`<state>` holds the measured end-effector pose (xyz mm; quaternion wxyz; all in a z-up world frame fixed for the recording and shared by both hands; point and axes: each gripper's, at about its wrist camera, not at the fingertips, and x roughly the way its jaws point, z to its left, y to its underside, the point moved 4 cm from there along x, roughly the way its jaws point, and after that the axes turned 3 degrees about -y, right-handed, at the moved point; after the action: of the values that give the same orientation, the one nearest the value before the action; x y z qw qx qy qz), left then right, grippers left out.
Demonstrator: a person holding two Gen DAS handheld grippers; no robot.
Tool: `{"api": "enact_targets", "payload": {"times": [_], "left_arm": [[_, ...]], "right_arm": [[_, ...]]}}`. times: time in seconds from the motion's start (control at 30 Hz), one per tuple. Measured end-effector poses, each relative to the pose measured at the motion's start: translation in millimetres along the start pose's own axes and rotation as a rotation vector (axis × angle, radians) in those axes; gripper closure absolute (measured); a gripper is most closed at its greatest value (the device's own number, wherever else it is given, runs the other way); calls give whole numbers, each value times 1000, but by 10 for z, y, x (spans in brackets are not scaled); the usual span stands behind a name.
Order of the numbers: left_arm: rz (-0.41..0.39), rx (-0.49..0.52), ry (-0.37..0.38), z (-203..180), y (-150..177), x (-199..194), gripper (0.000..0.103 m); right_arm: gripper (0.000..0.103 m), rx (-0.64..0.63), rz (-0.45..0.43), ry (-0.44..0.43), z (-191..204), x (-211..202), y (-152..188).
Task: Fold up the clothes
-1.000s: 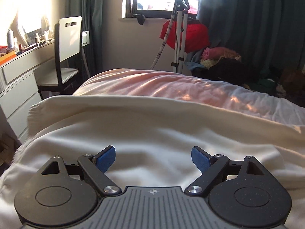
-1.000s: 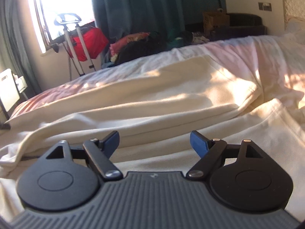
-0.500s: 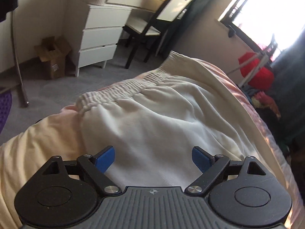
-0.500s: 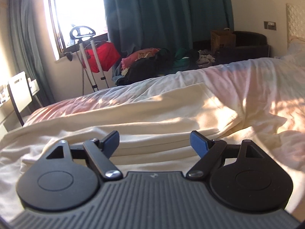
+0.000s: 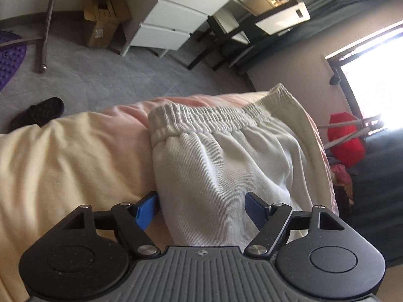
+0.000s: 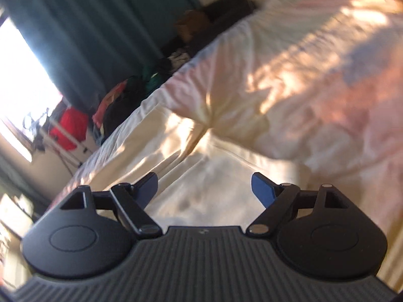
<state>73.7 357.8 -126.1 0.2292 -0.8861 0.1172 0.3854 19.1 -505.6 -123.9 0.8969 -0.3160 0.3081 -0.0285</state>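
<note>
Within a second the left gripper [image 5: 201,207] has swung from facing the window to straddle, fingers spread, the cream trousers [image 5: 226,166] just below their waistband [image 5: 206,120] on the bed [image 5: 63,156], while the right gripper [image 6: 204,188], also spread, tilts over the legs, suggesting a grasp is near.

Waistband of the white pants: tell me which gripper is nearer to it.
Left. The left gripper sits open over the pants, with the waistband just ahead. The right gripper faces cream fabric further along the bed; no waistband shows there.
</note>
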Motion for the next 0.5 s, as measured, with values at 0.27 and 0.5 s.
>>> {"api": "enact_targets", "payload": {"times": [0.27,0.5], "left_arm": [[-45,-33,18,33,-24,87,74],[-141,-21,68,-109,-50,-72,94]], "right_arm": [[19,302,57,138,-654,290,-21],[19,338,84,163,-726,287,74]]}}
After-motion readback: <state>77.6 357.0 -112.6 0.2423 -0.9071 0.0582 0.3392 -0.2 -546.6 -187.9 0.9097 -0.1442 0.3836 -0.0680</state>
